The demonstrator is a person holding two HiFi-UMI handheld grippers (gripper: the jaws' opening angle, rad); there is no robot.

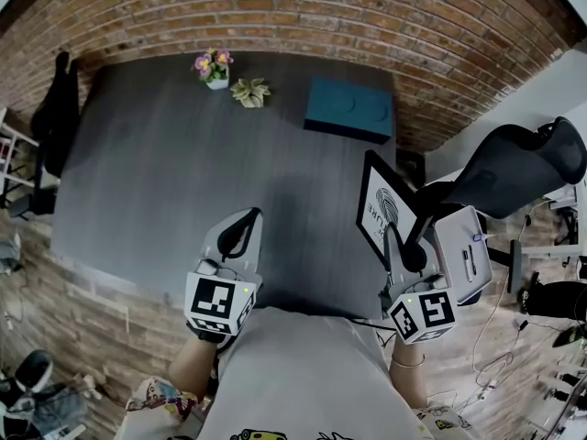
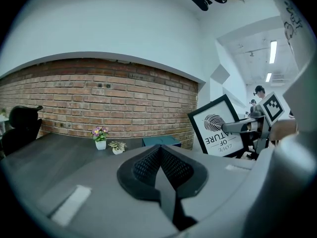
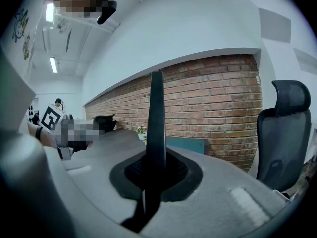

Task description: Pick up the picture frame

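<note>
The picture frame [image 1: 382,207] is black with a white leaf print and stands tilted over the table's right edge. My right gripper [image 1: 396,238] is shut on its near lower edge. In the right gripper view only the frame's thin dark edge [image 3: 156,113] shows, rising straight up between the closed jaws of my right gripper [image 3: 154,157]. My left gripper [image 1: 248,218] hovers over the near part of the dark grey table [image 1: 156,181], shut with nothing in it. From the left gripper view the frame [image 2: 218,128] appears at the right, beyond my left gripper [image 2: 159,151].
At the table's far side stand a teal box [image 1: 349,108], a white pot of pink flowers [image 1: 214,67] and a small green plant [image 1: 249,92]. A black office chair [image 1: 523,163] sits at the right, another dark chair [image 1: 57,108] at the left. A brick wall runs behind.
</note>
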